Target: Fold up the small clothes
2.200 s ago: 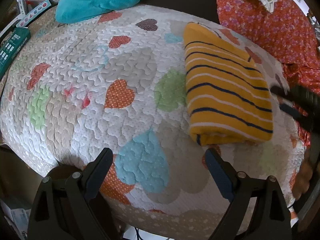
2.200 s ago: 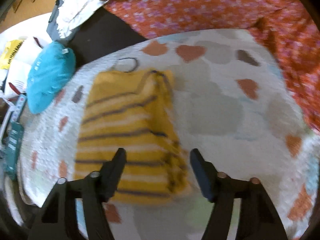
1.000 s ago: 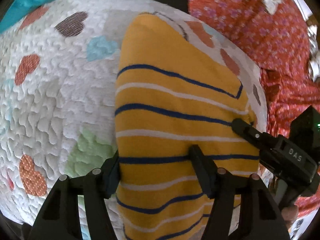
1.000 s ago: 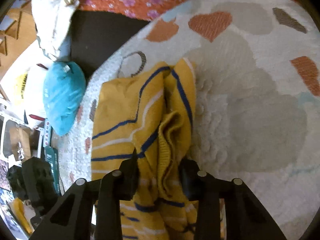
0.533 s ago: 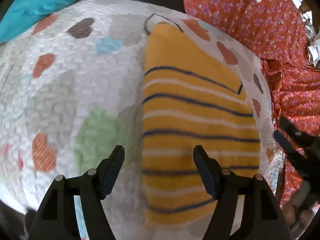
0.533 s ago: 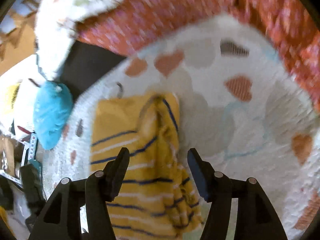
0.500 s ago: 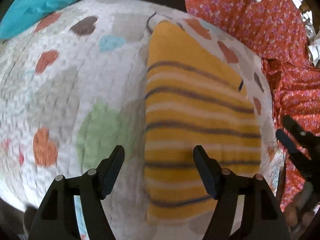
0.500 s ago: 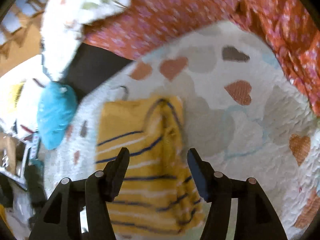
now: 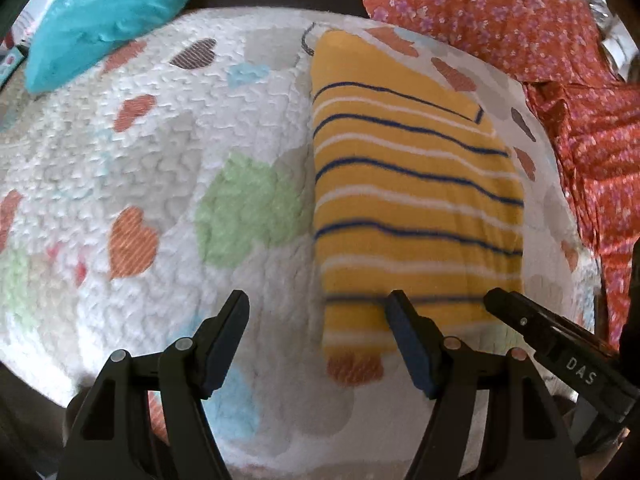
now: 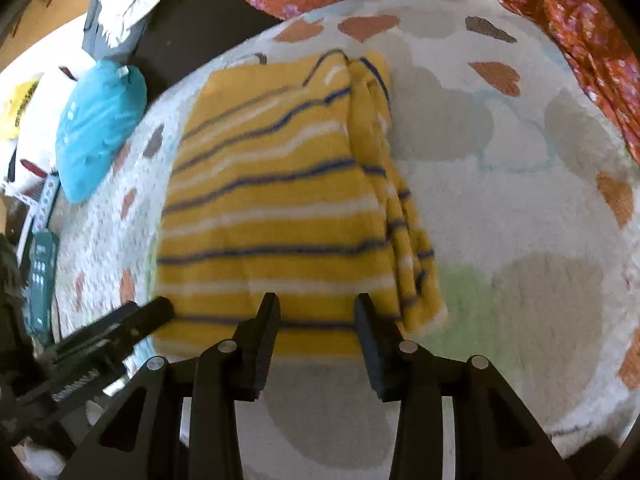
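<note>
**Mia:** What do you see from the left wrist?

**Ben:** The left gripper (image 9: 316,320) has its fingers spread wide. It holds nothing. The yellow striped top (image 9: 412,184) lies flat on the heart quilt (image 9: 160,152). It sits from about 12 o'clock down to 5 o'clock in this view. The near end of the top is just by the gripper's right finger. I cannot tell if they touch.

**Mia:** Is the top folded?

**Ben:** It looks like a neat block with straight sides. So I think most of the folding is done. The right gripper (image 9: 496,300) pokes in at 4 o'clock, near the top's corner.

**Mia:** What else is there?

**Ben:** A blue cushion (image 9: 108,12) at 10 o'clock and a red flowery cloth (image 9: 560,60) at 2 o'clock.

**Mia:** Now the right wrist?

**Ben:** The right gripper (image 10: 316,316) is let go too, with a gap between its fingers and nothing in it. The yellow striped top (image 10: 272,200) is straight ahead, from 12 o'clock down to the middle. Its near edge is right at the fingertips.

**Mia:** Is it all tidy?

**Ben:** Not quite. On the right side I see bumpy layers stacked up. They look a bit loose. The left gripper (image 10: 160,308) shows at 8 o'clock, by the near left corner.

**Mia:** So what is left?

**Ben:** Maybe one more fold, or just a pat to make that side flat. I see no other small clothes waiting on the quilt (image 10: 520,208).
</note>
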Motion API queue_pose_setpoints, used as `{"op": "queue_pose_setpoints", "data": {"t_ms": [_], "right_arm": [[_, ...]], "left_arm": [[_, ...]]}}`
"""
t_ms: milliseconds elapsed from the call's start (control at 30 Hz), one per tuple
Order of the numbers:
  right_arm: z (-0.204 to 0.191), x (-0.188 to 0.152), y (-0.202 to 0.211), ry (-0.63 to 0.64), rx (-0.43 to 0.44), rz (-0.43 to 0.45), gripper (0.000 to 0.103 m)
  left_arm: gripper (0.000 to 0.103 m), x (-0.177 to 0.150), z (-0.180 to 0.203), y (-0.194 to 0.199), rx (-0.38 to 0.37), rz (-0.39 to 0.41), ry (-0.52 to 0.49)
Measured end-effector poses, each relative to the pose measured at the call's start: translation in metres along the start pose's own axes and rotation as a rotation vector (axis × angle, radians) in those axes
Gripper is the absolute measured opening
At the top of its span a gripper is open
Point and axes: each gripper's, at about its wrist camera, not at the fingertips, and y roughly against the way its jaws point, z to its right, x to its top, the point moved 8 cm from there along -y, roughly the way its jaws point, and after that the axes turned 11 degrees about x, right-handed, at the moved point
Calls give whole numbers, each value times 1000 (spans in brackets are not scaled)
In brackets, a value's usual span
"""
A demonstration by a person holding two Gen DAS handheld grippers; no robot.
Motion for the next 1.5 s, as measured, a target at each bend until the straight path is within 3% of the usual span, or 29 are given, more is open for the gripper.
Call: {"op": "queue_pose_setpoints", "data": {"t_ms": [67, 200, 267, 333, 433, 500, 667, 733, 933, 1167, 1500], "right_arm": [[-1, -15, 7, -3, -9, 4, 43], [-1, -45, 30, 24, -55, 37, 50], [-4, -54, 46, 52, -89, 77, 56], [-9, -59, 63, 85, -116, 117, 64], [-22, -64, 84, 134, -153, 170, 72], [-29, -68, 96, 162, -170, 193, 78], [-29, -88, 106, 160, -234, 198, 84], [-21, -96, 104, 137, -265, 178, 84], [-1, -112, 69, 132, -328, 86, 85], [11, -138, 37, 143, -343, -25, 85], [8, -139, 38, 160, -351, -10, 85]], "left_arm": [[70, -6, -2, 22, 53, 81, -14], [74, -10, -11, 97, 176, 353, -37], [96, -11, -15, 140, 220, 500, -26], [103, -15, -17, 183, 240, 645, -1], [103, -21, -17, 213, 248, 718, 29], [103, -24, -12, 214, 236, 683, 9], [103, -47, -6, 169, 156, 441, -35], [103, -64, -2, 143, 119, 336, -52], [103, -104, 4, 67, 121, 100, -102], [103, -116, 4, 58, 108, 69, -104], [103, -118, 9, 59, 111, 66, -122]]}}
